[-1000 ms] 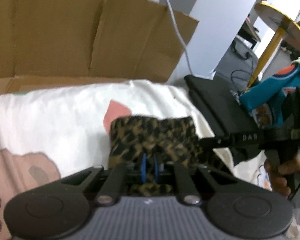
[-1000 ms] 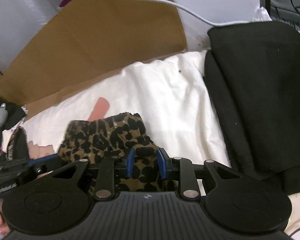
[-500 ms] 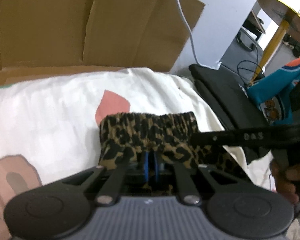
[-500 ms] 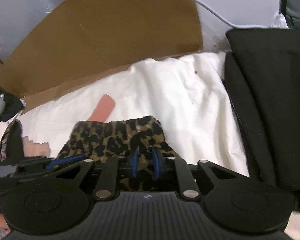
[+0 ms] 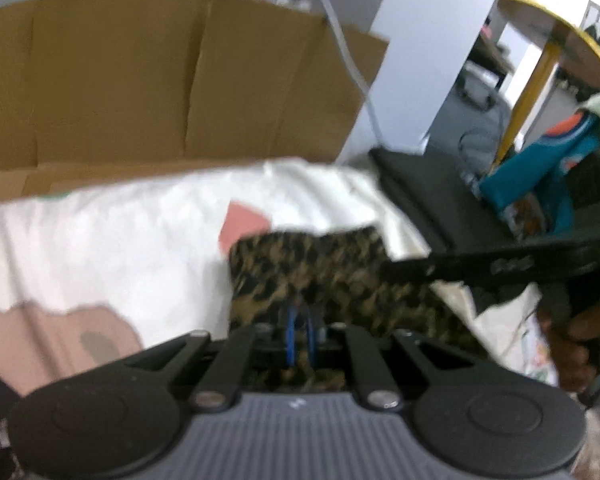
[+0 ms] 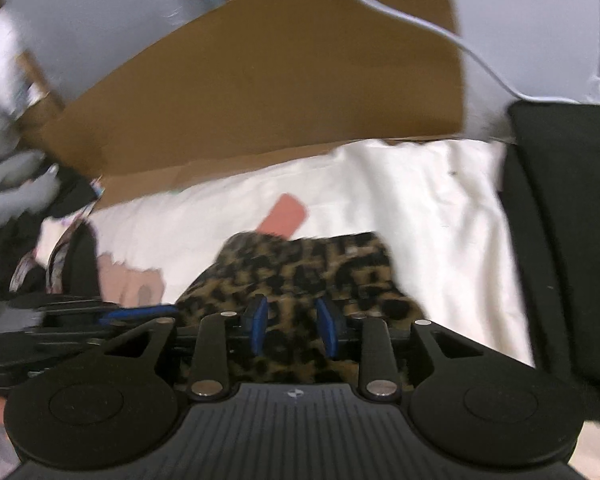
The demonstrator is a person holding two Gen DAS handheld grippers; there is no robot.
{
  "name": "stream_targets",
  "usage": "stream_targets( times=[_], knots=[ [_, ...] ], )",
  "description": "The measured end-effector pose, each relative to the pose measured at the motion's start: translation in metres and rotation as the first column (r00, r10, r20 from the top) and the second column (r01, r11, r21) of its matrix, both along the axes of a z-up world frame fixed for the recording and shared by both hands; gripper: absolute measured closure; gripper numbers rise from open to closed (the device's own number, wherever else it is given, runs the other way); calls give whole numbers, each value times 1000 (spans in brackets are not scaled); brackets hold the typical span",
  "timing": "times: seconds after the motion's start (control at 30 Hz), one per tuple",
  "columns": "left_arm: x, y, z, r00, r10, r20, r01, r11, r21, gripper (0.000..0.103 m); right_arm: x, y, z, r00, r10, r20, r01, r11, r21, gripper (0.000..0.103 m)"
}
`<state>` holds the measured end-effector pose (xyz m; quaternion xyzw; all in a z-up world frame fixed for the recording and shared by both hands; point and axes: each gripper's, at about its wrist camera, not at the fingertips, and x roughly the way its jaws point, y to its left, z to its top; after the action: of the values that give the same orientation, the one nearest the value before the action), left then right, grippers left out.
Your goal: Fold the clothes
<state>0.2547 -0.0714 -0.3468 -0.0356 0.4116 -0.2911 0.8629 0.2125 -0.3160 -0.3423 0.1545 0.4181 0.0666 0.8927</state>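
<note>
A leopard-print garment (image 5: pixel 312 268) lies folded on a white sheet (image 5: pixel 112 240) with pink patches. My left gripper (image 5: pixel 300 332) is shut on the garment's near edge, its blue pads almost touching with cloth pinched between them. My right gripper (image 6: pixel 291 326) sits over the same garment (image 6: pixel 312 264). Its jaws are opening, the blue pads stand apart, and the cloth lies flat between and under them without being pinched. The right gripper's black finger (image 5: pixel 480 268) reaches in from the right in the left wrist view. The left gripper (image 6: pixel 132 314) shows at the left in the right wrist view.
A brown cardboard wall (image 5: pixel 160 88) stands behind the sheet, with a white cable (image 6: pixel 440 32) hanging over it. Folded black cloth (image 6: pixel 564 216) lies at the right. A pile of clothes (image 6: pixel 28 208) sits at the left. A yellow round table (image 5: pixel 556 40) and a teal item (image 5: pixel 540 168) are at the far right.
The right gripper's pads closed on a fold of the garment half a second ago and now stand apart again. The left gripper stays shut on the cloth. Both views shifted sideways and are blurred.
</note>
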Motion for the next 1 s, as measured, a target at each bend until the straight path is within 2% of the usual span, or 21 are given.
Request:
stream_targets(
  times=[0.1, 0.17, 0.27, 0.37, 0.5, 0.67, 0.77, 0.87, 1.0],
  knots=[
    [0, -2, -22, 1000, 10, -29, -8, 997, 73, 96, 3, 17, -9, 998, 48, -31, -49, 998, -40, 69],
    [2, 0, -33, 998, 31, -45, -28, 997, 77, 96, 4, 25, -22, 996, 68, -66, -75, 990, -117, 67],
    [1, 2, -32, 998, 49, -47, -46, 997, 64, 97, -1, 27, -35, 993, 91, -78, -104, 976, -190, 66],
    [-2, 0, -21, 999, 32, -23, -30, 997, 69, 96, -9, 19, -27, 995, 72, -75, -85, 980, -178, 64],
    [-16, 2, -2, 1000, -9, -2, 9, 999, 39, 97, -29, 3, -7, 998, 51, -37, -57, 985, -162, 64],
    [-47, 4, 11, 998, -65, -13, 65, 998, 16, 96, -62, -7, 0, 998, 49, -50, -55, 990, -131, 64],
    [-61, 4, 6, 996, -76, -43, 76, 997, -1, 96, -80, -3, -6, 994, 69, -79, -81, 984, -156, 64],
    [-68, -6, -7, 993, -102, -51, 104, 993, 48, 95, -92, -2, -16, 990, 66, -124, -89, 979, -184, 64],
    [-72, -12, -22, 993, -91, -68, 98, 991, 93, 93, -105, -7, -22, 988, 57, -145, -85, 978, -191, 64]
  ],
)
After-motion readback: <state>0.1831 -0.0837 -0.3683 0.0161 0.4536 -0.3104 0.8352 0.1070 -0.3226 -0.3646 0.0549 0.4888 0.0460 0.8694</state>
